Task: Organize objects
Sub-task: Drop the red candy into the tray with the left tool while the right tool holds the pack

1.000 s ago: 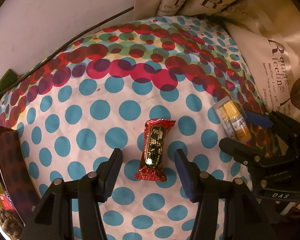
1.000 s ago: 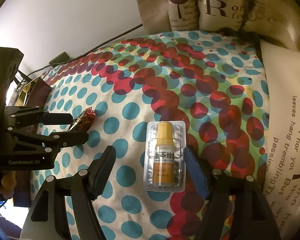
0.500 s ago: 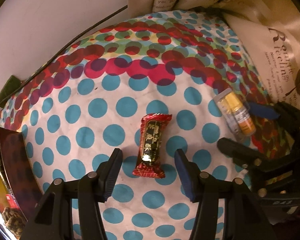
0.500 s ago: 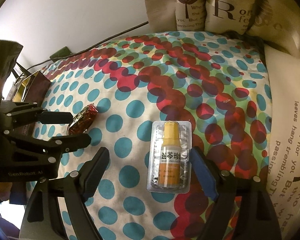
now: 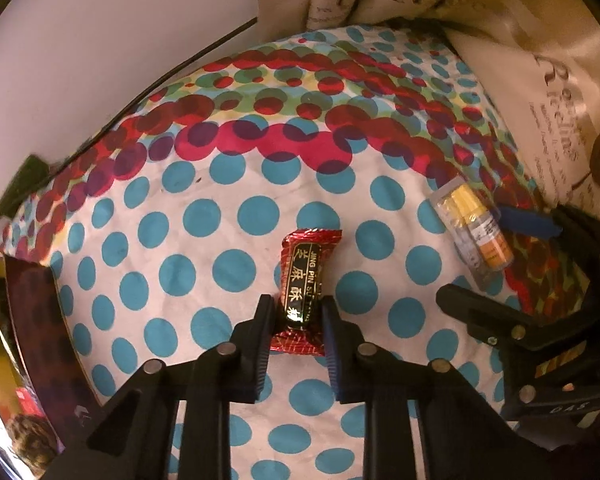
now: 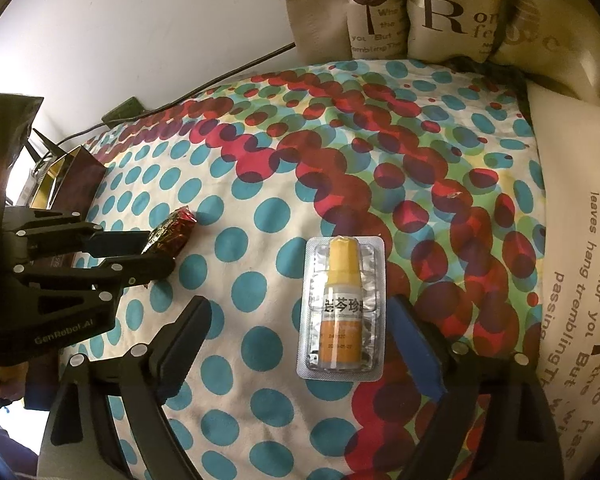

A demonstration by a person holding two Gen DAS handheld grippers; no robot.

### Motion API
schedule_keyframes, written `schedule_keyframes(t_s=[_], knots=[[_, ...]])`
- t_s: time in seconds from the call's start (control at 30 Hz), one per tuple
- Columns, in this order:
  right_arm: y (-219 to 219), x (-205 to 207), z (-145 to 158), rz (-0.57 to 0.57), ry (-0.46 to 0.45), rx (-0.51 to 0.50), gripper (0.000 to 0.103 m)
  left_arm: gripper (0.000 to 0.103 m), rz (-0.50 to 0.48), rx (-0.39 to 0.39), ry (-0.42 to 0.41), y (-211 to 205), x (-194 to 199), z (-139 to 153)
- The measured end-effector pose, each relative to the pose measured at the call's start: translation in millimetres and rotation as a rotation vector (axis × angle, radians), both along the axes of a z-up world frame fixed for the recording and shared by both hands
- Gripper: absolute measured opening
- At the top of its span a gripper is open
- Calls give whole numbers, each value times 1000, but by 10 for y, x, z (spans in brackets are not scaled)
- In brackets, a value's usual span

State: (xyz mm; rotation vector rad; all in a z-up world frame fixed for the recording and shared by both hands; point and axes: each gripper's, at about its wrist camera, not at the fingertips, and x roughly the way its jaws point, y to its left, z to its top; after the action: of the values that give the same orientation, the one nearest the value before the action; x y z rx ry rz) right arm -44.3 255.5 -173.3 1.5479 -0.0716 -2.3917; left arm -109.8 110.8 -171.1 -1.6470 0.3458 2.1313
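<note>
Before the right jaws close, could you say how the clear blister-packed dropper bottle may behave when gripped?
The clear blister-packed dropper bottle lies flat, so rolling seems unlikely. Its thin plastic shell probably flexes and may slip. It looks light.

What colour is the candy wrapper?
Red candy wrapper with a black label, clearest in the left wrist view.

candy's lower sides hidden by fingers — blister pack's small print unreadable

Dotted sheet, lettered pillows, black cable.
</note>
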Motion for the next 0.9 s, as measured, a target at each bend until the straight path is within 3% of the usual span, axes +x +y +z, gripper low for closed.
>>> schedule_keyframes(t_s=[0.53,0.9], knots=[[-47,-26,-18,-5,-10,7,94,20,68,81,49,-356,181,413],[2,-58,-9,-42,-22,5,94,20,99,95,65,-470,252,504]])
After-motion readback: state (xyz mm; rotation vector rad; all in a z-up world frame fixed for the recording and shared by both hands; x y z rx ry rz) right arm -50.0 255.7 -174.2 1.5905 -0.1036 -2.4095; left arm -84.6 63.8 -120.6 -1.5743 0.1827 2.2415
